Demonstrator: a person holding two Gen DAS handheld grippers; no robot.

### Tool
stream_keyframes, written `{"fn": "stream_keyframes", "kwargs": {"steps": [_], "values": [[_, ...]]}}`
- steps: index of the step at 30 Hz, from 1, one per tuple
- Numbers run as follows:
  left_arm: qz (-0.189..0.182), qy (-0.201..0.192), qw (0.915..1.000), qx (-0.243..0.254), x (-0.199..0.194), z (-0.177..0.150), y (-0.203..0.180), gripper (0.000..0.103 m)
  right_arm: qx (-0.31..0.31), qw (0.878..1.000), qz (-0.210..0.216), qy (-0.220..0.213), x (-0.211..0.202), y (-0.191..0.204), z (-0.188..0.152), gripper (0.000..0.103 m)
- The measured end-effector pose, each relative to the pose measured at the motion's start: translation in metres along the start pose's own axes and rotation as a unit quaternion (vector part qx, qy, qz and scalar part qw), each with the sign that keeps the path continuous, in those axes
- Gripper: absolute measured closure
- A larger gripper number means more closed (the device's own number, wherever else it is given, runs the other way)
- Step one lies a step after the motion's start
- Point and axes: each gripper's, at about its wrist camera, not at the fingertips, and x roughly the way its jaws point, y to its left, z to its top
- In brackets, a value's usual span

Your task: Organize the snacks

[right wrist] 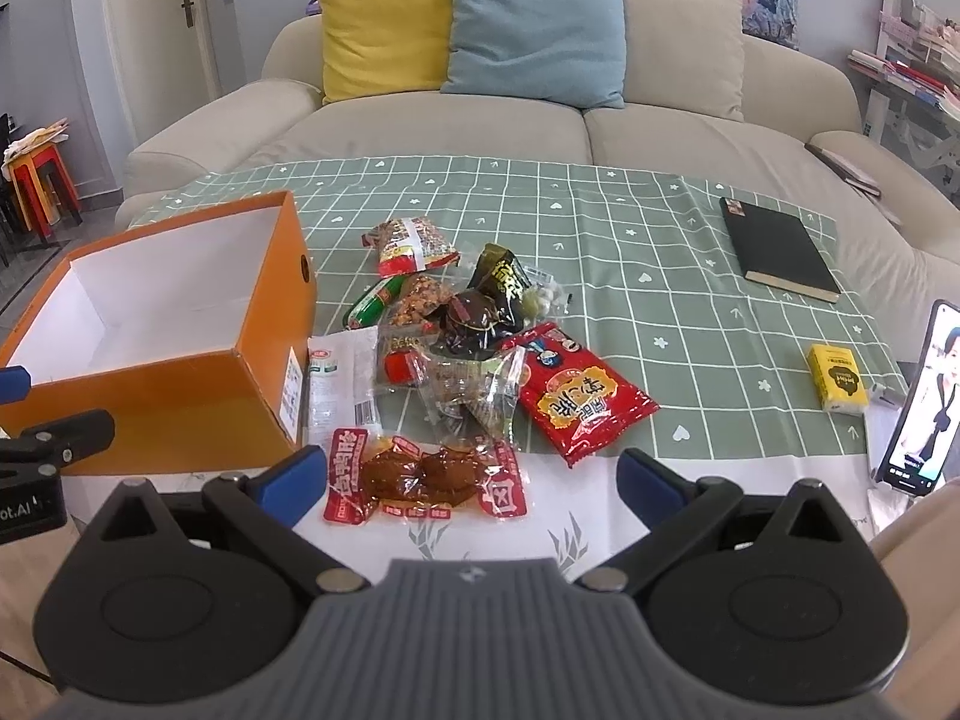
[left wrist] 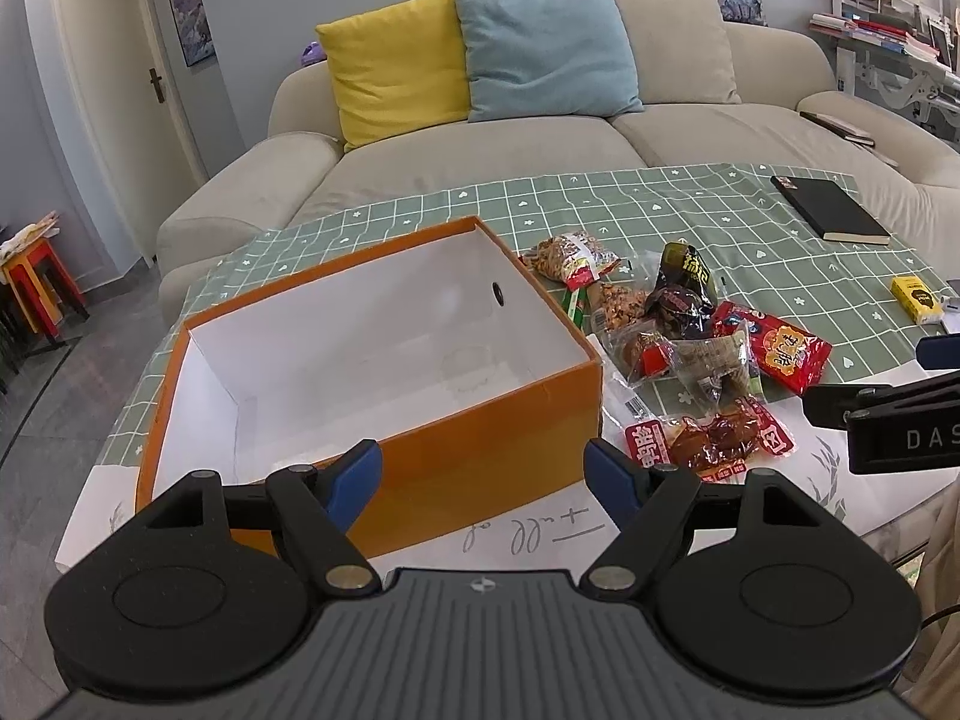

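Snacks [right wrist: 456,348] heaped beside orange box [left wrist: 492,420] on tabletop [right wrist: 660,276]. Left hand-held gripper [left wrist: 483,474] level, jaws apart, empty; right hand-held gripper [right wrist: 474,480] likewise, over nearest packet [right wrist: 426,474].

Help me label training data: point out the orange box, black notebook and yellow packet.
orange box [left wrist: 480,420], left wrist view, front wall.
black notebook [right wrist: 780,252], right wrist view, cover centre.
yellow packet [right wrist: 836,385], right wrist view, top face.

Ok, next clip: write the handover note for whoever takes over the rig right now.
Left gripper: open, empty, at the box's near wall.
Right gripper: open, empty, over the nearest red meat pack.
Box: orange, open, nothing inside.
Snacks: all piled on the cloth right of the box.
Done: nothing packed.
Left: move every snack into the box.
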Motion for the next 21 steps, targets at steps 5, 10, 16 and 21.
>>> {"fn": "stream_keyframes", "kwargs": {"steps": [5, 10, 16, 21], "values": [[0.0, 0.004, 1.0, -0.001, 0.0006, -0.0011, -0.0007, 0.013, -0.001, 1.0, 0.0, 0.003, 0.0001, -0.0011, -0.0008, 0.004], [0.0, 0.007, 1.0, -0.002, 0.0025, -0.0015, -0.0003, 0.013, -0.001, 1.0, 0.0, 0.004, 0.0005, -0.001, 0.0001, 0.004], [-0.001, 0.01, 0.9999, -0.002, 0.0028, -0.0022, -0.0005, 0.013, -0.002, 1.0, -0.001, 0.006, 0.0016, 0.0, -0.0007, 0.004], [-0.001, 0.011, 0.9999, -0.002, 0.0025, -0.0031, -0.0004, 0.013, -0.002, 1.0, -0.001, 0.006, 0.0013, -0.0002, -0.0009, 0.004]]}}
